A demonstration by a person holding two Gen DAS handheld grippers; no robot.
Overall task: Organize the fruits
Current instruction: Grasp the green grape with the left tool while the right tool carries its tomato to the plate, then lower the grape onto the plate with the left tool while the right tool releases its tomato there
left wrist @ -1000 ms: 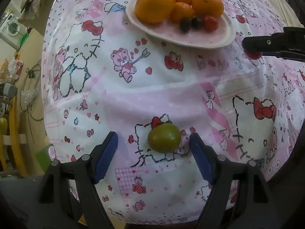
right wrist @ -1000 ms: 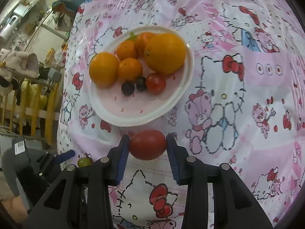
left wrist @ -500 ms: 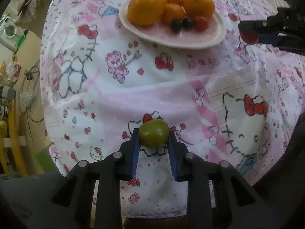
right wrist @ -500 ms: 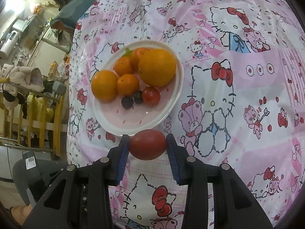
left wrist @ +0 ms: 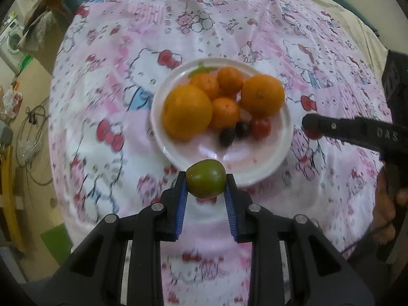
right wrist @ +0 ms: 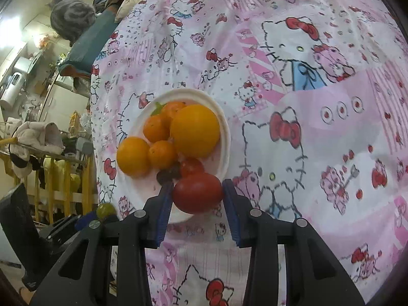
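Observation:
My left gripper is shut on a green tomato and holds it in the air over the near rim of the white plate. The plate holds several oranges, two dark berries and a small red tomato. My right gripper is shut on a red tomato above the near edge of the same plate. The right gripper also shows in the left wrist view at the plate's right side. The green tomato also shows in the right wrist view at lower left.
The plate sits on a table covered with a pink and white Hello Kitty cloth. A chair with clothes and room clutter lie beyond the table's left edge. A grey bundle and a blue cushion sit at the far end.
My left gripper closed on the green tomato, lifted it off the cloth and carried it forward to the plate's near rim. My right gripper moved its red tomato over the plate's edge.

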